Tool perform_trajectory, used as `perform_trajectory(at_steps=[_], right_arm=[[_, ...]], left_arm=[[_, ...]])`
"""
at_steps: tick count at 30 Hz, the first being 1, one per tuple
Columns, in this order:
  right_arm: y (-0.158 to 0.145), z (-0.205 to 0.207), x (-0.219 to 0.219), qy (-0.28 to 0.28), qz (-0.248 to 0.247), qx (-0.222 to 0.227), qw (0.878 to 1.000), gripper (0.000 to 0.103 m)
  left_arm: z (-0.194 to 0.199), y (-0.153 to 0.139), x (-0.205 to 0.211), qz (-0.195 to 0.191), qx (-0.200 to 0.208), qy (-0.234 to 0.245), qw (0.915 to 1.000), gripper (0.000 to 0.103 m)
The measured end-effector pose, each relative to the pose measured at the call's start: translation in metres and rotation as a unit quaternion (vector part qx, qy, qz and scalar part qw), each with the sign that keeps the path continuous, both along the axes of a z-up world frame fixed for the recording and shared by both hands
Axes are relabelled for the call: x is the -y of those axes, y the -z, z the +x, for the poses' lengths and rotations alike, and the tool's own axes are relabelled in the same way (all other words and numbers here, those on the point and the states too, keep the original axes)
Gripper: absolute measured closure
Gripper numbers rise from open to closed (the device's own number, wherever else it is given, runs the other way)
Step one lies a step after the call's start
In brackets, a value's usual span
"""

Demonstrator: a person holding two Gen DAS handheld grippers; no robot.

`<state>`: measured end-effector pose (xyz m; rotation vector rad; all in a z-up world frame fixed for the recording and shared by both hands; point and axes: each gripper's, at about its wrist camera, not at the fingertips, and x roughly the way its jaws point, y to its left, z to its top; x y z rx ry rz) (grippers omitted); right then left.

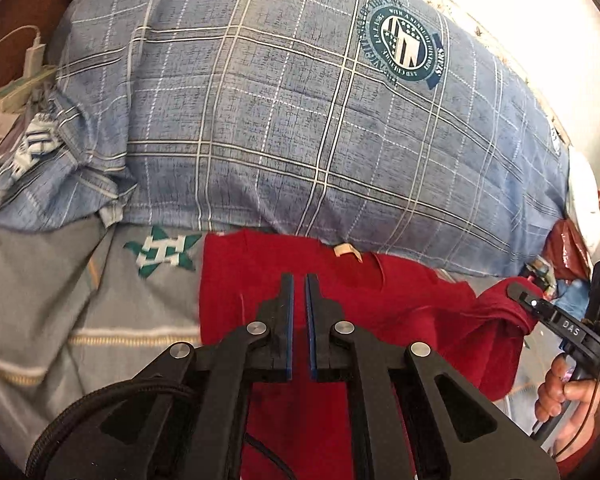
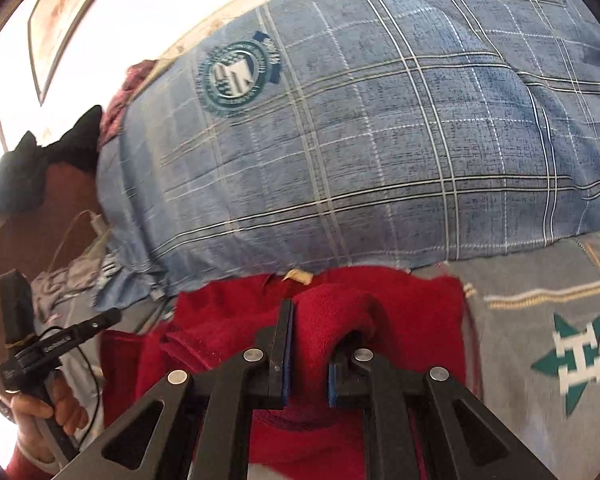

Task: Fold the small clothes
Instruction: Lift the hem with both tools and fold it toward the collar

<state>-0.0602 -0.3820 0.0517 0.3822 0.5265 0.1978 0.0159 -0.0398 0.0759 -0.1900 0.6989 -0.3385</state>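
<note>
A small red garment (image 1: 380, 312) lies on the grey bedsheet (image 1: 60, 320) in front of a big blue plaid pillow. My left gripper (image 1: 299, 280) hovers over its left half, jaws nearly together with a thin gap, nothing between them. In the right wrist view my right gripper (image 2: 320, 316) is shut on a bunched fold of the red garment (image 2: 332, 312), lifted off the rest; its right finger is mostly hidden by cloth. It also shows in the left wrist view (image 1: 518, 292), gripping the garment's right edge. A pale neck label (image 1: 346, 250) sits at the garment's far edge.
The blue plaid pillow (image 1: 300, 120) fills the far side just behind the garment. A green star logo (image 1: 160, 252) marks the sheet to the left. A white charger and cable (image 1: 32, 56) lie at the far left. Bags and clutter (image 1: 568, 248) sit at the right.
</note>
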Motion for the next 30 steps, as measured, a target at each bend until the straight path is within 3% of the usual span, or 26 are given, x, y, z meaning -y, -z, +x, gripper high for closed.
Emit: perform_trajectory(at_steps=[4,8,9,10,12,14,17,18,19,21,22,27,30], right_arm=[[0.016,0.029,0.010,0.009,0.004,-0.032,0.999,0.092],[0.033,0.036,0.011,0.002,0.009,-0.052,0.999,0.092],[0.035,0.035,0.010,0.001,0.007,-0.052,0.999,0.092],[0.037,0.034,0.010,0.000,0.007,-0.052,0.999,0.092],[0.038,0.032,0.010,-0.001,0.009,-0.051,0.999,0.092],[0.039,0.031,0.012,-0.002,0.013,-0.052,0.999,0.092],[0.039,0.029,0.013,-0.003,0.021,-0.055,0.998,0.092],[0.038,0.029,0.013,-0.004,0.022,-0.056,0.998,0.092],[0.038,0.028,0.014,-0.005,0.020,-0.056,0.998,0.092],[0.038,0.027,0.014,-0.007,0.018,-0.057,0.998,0.092],[0.038,0.027,0.014,-0.007,0.017,-0.057,0.998,0.092],[0.025,0.022,0.015,-0.011,0.020,-0.043,0.999,0.092],[0.016,0.024,0.018,-0.015,0.027,-0.035,0.999,0.092]], left_arm=[[0.007,0.003,-0.003,-0.037,-0.028,0.027,0.9986,0.099],[-0.002,0.014,-0.002,-0.021,-0.058,0.054,0.9966,0.097],[-0.005,0.018,0.000,-0.016,-0.064,0.063,0.9958,0.082],[-0.006,0.021,0.002,-0.014,-0.071,0.071,0.9948,0.055],[-0.009,0.033,0.006,-0.017,-0.089,0.080,0.9927,0.035],[-0.011,0.041,0.010,-0.009,-0.100,0.081,0.9916,0.035],[-0.017,0.053,0.020,0.043,-0.106,0.072,0.9908,0.036],[-0.018,0.057,0.022,0.046,-0.110,0.081,0.9895,0.048],[-0.020,0.061,0.026,0.048,-0.117,0.093,0.9876,0.070],[-0.023,0.064,0.032,0.065,-0.117,0.100,0.9859,0.088],[-0.024,0.063,0.034,0.076,-0.110,0.103,0.9857,0.092],[-0.022,0.029,0.019,0.060,-0.055,0.076,0.9938,0.097],[-0.009,0.006,0.012,0.072,-0.013,0.045,0.9964,0.097]])
